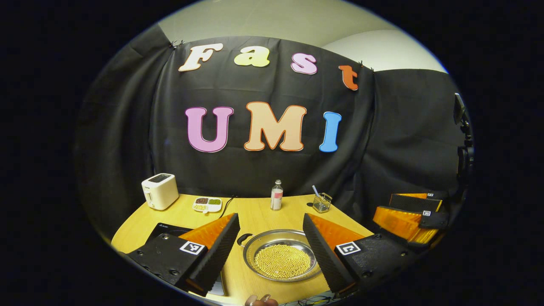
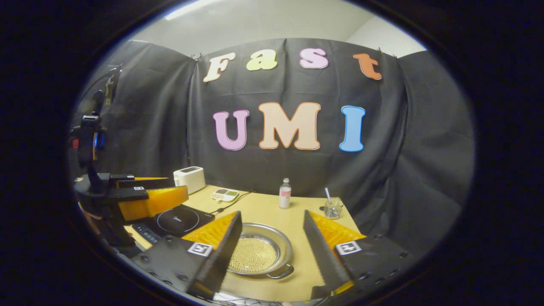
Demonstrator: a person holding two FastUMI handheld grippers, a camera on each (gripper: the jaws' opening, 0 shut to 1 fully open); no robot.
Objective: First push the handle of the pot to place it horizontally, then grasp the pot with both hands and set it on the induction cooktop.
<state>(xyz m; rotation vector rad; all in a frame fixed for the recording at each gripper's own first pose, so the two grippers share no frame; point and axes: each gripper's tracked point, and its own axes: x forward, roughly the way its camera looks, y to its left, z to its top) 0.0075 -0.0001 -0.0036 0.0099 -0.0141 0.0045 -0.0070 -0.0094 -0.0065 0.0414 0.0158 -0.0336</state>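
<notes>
1. Table (image 1: 255, 212): a wooden top stands in front of the black cloth wall and bears everything else.
2. Induction cooktop (image 2: 176, 221): the flat black unit lies on the table's left part, just left of the pot; in the left gripper view its corner (image 1: 165, 229) shows behind the left gripper's own left finger.
3. Pot (image 1: 281, 259): the shallow metal pan sits on the table near its front edge, beside the cooktop and not on it, holding a layer of small yellow beads (image 1: 282, 260). In the left gripper view a dark handle (image 1: 243, 239) shows at its upper left rim; in the right gripper view the pot (image 2: 272, 238) shows a looped handle (image 2: 282, 272) at its lower right rim.
4. Left gripper (image 1: 270, 250): the jaws stand wide apart, holding nothing and touching nothing, with the pot seen between them. The same gripper (image 2: 148, 197) shows at the left of the right gripper view, raised over the cooktop's side of the table.
5. Right gripper (image 2: 272, 250): its jaws are spread wide as well and grasp nothing; the pot lies in the gap, partly behind the left finger. It also shows at the right of the left gripper view (image 1: 408, 216).
6. Toaster (image 1: 160, 191): white, at the table's back left.
7. Divided dish (image 1: 207, 204), bottle (image 1: 276, 195) and wire holder (image 1: 322, 202): in a row along the back edge.
</notes>
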